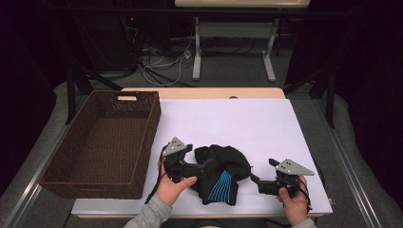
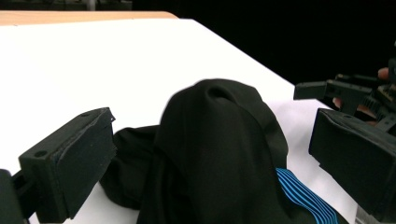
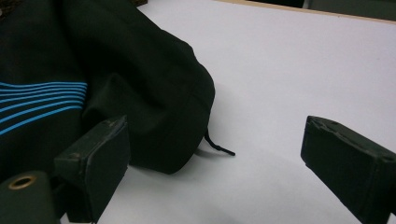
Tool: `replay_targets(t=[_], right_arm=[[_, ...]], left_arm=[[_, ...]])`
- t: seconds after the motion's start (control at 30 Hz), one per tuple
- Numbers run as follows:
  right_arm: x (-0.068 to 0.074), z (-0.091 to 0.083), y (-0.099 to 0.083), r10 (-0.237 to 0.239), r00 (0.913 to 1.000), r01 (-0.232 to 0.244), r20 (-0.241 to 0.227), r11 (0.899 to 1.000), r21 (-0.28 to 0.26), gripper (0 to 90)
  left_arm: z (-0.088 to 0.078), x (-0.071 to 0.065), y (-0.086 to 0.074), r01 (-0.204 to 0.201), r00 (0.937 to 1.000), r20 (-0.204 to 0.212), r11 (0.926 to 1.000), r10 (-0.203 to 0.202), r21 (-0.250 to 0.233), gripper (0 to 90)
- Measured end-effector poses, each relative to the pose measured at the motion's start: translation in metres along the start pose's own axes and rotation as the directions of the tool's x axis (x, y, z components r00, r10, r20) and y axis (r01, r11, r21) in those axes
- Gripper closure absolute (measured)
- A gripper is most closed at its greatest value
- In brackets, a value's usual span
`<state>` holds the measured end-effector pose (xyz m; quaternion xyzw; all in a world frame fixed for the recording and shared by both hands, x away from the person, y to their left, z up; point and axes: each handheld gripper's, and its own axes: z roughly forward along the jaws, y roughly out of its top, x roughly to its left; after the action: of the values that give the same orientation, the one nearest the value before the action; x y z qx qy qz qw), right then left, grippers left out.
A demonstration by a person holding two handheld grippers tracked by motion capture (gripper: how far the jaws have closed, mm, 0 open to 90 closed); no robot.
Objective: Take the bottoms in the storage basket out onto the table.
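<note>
Crumpled black cloth garment with blue stripes [image 1: 221, 173] lies near the white table's [image 1: 266, 123] front edge, bare surface beyond. Left gripper [image 2: 210, 154] gapes wide astride it, gripping nothing; right gripper [image 3: 215, 161] stands wide, empty, just beside it.

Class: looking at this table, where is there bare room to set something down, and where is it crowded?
Free: the white sheet behind the garment, up to the far edge, and inside the basket. Crowded: the near edge, where the left gripper and right gripper flank the garment.

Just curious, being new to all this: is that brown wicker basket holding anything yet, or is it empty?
Empty. The high view looks straight into the basket and shows bare woven floor; the black garment lies bunched on the white table beside it.
</note>
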<state>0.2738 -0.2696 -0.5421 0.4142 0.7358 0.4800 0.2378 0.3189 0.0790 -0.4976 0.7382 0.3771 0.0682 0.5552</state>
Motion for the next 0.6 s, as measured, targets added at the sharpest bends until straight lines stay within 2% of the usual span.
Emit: replay_targets(t=[0.07, 0.1, 0.17, 0.23, 0.33, 0.5, 0.6], right_arm=[[0.000, 0.000, 0.000, -0.003, 1.0000, 0.003, -0.003, 1.000, -0.003, 8.1], [0.000, 0.000, 0.000, -0.005, 1.0000, 0.005, -0.003, 1.000, -0.003, 8.1], [0.001, 0.000, 0.000, 0.002, 1.0000, -0.003, -0.003, 1.000, -0.003, 8.1], [0.000, -0.001, 0.000, -0.004, 1.0000, 0.004, -0.003, 1.000, -0.006, 8.1], [0.000, -0.001, 0.001, -0.004, 1.0000, 0.004, 0.001, 1.000, -0.008, 8.0], [0.002, -0.002, 0.003, -0.021, 0.9997, 0.021, -0.011, 1.000, -0.012, 8.1], [0.003, -0.002, 0.003, -0.016, 0.9998, 0.015, -0.011, 1.000, -0.019, 8.0]], left_arm=[[-0.005, 0.003, 0.002, 0.008, 1.0000, 0.003, 1.0000, -0.008, 0.001, 0.2], [-0.008, 0.004, 0.004, 0.026, 0.9996, 0.012, 0.9996, -0.026, 0.004, 0.3], [-0.014, 0.006, 0.007, 0.033, 0.9994, 0.013, 0.9992, -0.033, 0.024, 2.0], [-0.019, 0.007, 0.008, 0.020, 0.9998, -0.001, 0.9991, -0.020, 0.038, 2.0], [-0.025, 0.007, 0.006, 0.003, 0.9998, -0.017, 0.9998, -0.003, 0.019, 3.1], [-0.035, 0.009, 0.002, -0.021, 0.9996, -0.020, 0.9998, 0.021, 0.003, 4.1], [-0.040, 0.010, 0.000, -0.022, 0.9995, -0.022, 0.9997, 0.022, -0.007, 4.1]])
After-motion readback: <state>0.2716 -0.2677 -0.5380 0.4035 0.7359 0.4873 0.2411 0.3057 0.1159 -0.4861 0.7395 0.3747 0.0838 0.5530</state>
